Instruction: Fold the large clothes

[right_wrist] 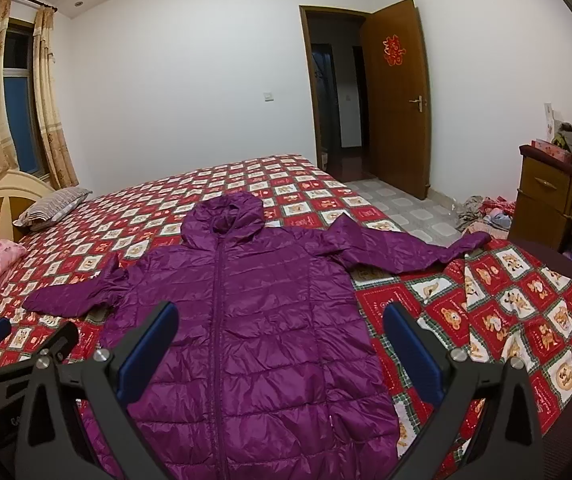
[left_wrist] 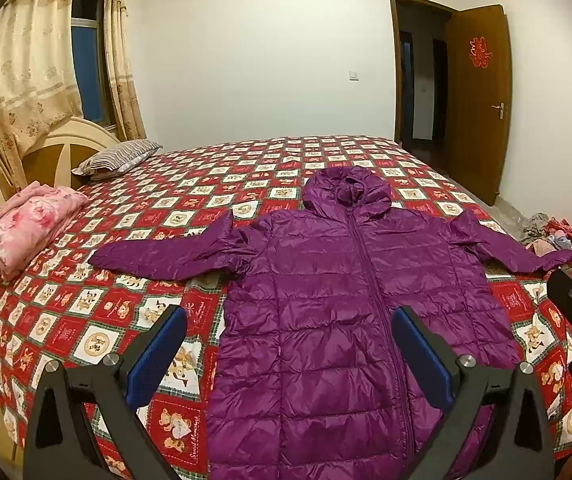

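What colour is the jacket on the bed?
Purple jacket, quilted; clearest in the left wrist view.

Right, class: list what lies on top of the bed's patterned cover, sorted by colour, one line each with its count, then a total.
Purple: 1, the hooded puffer jacket, spread flat.
Pink: 1, the folded floral blanket.
Grey striped: 1, the pillow.
Total: 3

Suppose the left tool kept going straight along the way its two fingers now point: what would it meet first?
Most likely the purple jacket. The left tool is open and aims across the coat's zipped front, spread flat on the quilt. Depth is unclear, so the exact spot is uncertain, probably the lower body panel.
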Action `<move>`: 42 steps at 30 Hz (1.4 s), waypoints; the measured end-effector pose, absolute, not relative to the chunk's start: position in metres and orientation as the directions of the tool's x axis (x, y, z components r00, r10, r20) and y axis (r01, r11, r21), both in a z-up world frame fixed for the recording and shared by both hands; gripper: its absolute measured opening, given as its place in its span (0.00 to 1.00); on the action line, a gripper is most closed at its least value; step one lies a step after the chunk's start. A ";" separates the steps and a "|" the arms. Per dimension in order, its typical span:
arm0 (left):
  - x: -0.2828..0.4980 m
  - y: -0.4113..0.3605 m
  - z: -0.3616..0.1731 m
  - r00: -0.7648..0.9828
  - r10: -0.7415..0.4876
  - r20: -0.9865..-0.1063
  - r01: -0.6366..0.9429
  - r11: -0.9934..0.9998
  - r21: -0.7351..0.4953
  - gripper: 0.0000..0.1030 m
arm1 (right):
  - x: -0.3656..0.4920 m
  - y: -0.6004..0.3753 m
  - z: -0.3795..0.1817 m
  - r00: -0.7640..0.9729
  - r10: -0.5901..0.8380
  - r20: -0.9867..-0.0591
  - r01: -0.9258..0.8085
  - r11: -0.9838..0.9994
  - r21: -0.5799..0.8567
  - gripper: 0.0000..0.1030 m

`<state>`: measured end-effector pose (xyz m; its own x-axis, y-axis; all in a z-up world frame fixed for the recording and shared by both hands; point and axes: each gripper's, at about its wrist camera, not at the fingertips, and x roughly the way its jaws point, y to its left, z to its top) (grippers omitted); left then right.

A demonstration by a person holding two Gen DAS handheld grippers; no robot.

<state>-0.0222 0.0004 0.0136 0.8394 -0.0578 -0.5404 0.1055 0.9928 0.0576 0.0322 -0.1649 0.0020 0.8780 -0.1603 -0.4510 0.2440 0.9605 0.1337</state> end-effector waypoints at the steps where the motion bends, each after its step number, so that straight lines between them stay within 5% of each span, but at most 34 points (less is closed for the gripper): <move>1: -0.022 0.000 0.014 0.839 -0.057 -0.541 0.105 0.993 0.058 0.99 | 0.032 -0.165 0.002 0.878 -0.160 -0.451 0.244 0.961 0.134 1.00; 23: 0.012 0.010 -0.012 0.784 -0.069 -0.617 0.110 0.994 0.029 0.99 | 0.041 -0.208 -0.018 0.857 -0.147 -0.493 0.272 0.943 0.190 1.00; 31: 0.057 0.037 -0.041 0.746 -0.017 -0.666 0.037 0.999 0.016 0.99 | 0.047 -0.327 -0.045 0.785 -0.249 -0.567 0.463 0.844 0.271 0.99; 35: 0.085 0.052 -0.055 0.722 0.021 -0.692 -0.016 1.000 0.013 0.99 | 0.065 -0.403 -0.060 0.737 -0.268 -0.620 0.557 0.761 0.333 0.82; 42: 0.109 0.062 -0.067 0.707 0.043 -0.705 -0.054 0.999 0.006 0.99 | 0.104 -0.508 -0.083 0.699 -0.268 -0.663 0.666 0.582 0.467 0.80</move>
<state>0.1086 0.0623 -0.0668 0.7075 0.0427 -0.7055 -0.0540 0.9985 0.0063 0.1041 -0.5075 -0.0831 0.6991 -0.2683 -0.6628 0.6660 0.5817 0.4670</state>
